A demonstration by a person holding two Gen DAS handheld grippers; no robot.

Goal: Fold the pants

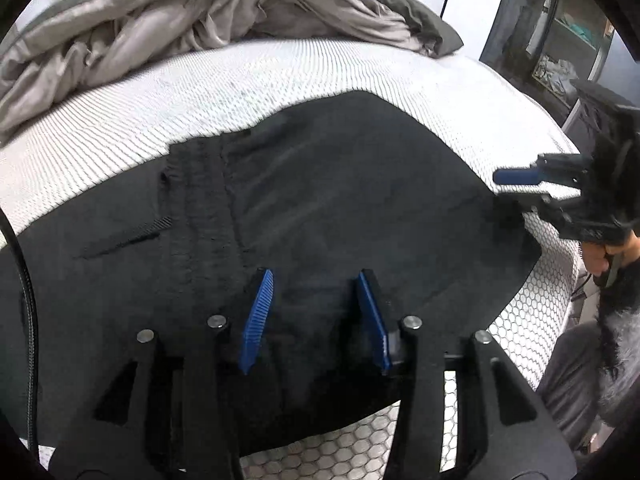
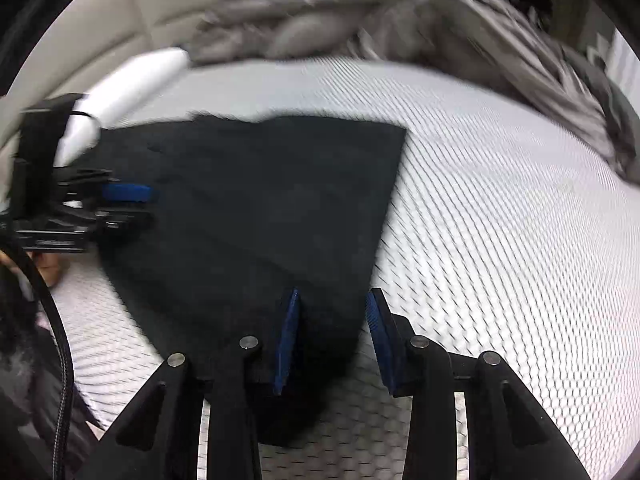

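- Even, soft indoor light; brightest on the white mattress (image 1: 280, 80), with no hard shadows.
- The black pants (image 1: 320, 200) read as a nearly detailless dark mass.
- The right wrist view is motion-smeared, worst on the far blanket (image 2: 400, 20).
- Fisheye bending and black vignette frame both views.
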